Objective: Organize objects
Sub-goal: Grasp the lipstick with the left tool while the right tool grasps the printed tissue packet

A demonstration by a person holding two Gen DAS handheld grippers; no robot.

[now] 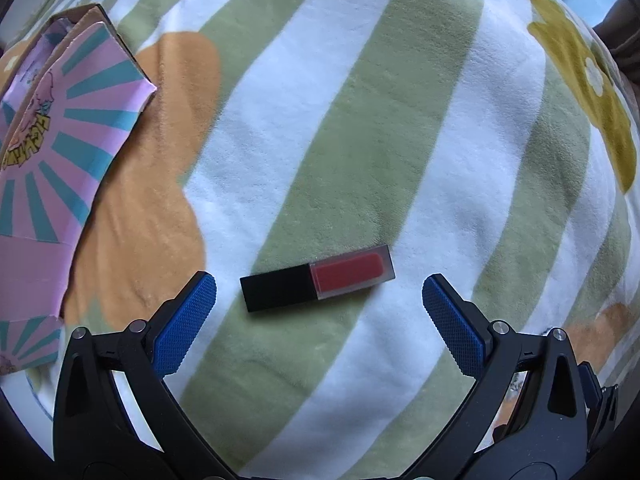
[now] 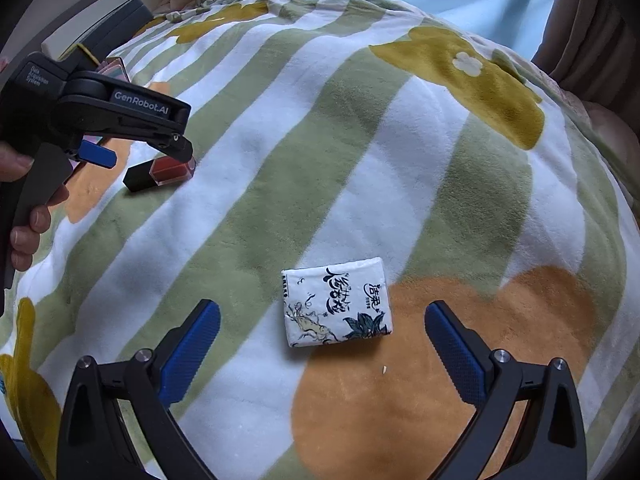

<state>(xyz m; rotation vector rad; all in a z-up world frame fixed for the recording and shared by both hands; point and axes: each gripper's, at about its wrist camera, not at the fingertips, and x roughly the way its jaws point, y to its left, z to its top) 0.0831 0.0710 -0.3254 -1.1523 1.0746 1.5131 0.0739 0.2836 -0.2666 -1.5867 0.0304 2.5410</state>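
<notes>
- Left tongs (image 1: 319, 292) spread wide, holding nothing, hovering just over the lip gloss tube (image 1: 318, 283).
- Tube lies flat on the striped blanket (image 1: 360, 140), black cap to the left, red end to the right, between the blue pads (image 1: 184, 322), not touched.
- Right tongs (image 2: 322, 318) also spread, empty, lined up on the tissue pack (image 2: 337, 307), which lies flat on the blanket.
- Pink and teal box (image 1: 48, 152) sits at the left edge, near the tube; probably the container, inside not visible.
- Progress: early, judging by layout. Both items loose on the blanket, nothing grasped.
- Left to do: close on tube and pack, lift, put both away.
</notes>
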